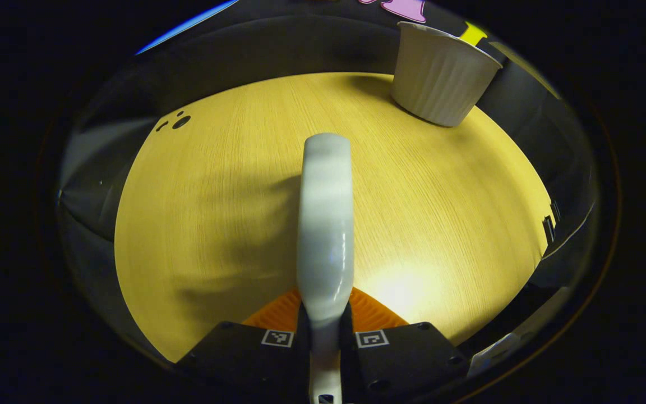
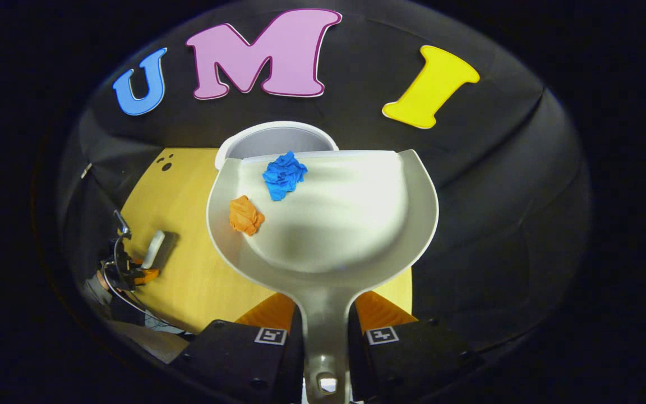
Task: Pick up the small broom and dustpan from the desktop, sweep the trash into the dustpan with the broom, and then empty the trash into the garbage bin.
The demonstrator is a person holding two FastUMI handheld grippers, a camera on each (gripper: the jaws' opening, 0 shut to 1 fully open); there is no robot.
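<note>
In the right gripper view my right gripper (image 2: 326, 331) is shut on the handle of the white dustpan (image 2: 351, 224), held up over the desk. A crumpled blue scrap (image 2: 284, 175) lies near the pan's front lip and an orange scrap (image 2: 245, 215) lies at its left side. The white garbage bin (image 2: 278, 140) stands just beyond the lip. In the left gripper view my left gripper (image 1: 326, 331) is shut on the white broom (image 1: 326, 224), which points away over the desk. The bin (image 1: 441, 76) stands at the far right there. The left gripper (image 2: 132, 269) also shows far left with the broom (image 2: 153, 248).
The yellow wooden desktop (image 1: 216, 224) spreads under the broom, with small dark marks (image 1: 177, 122) at its far left corner. Cables (image 2: 127, 303) trail from the left gripper by the desk's near edge. The black cloth wall rises behind the bin.
</note>
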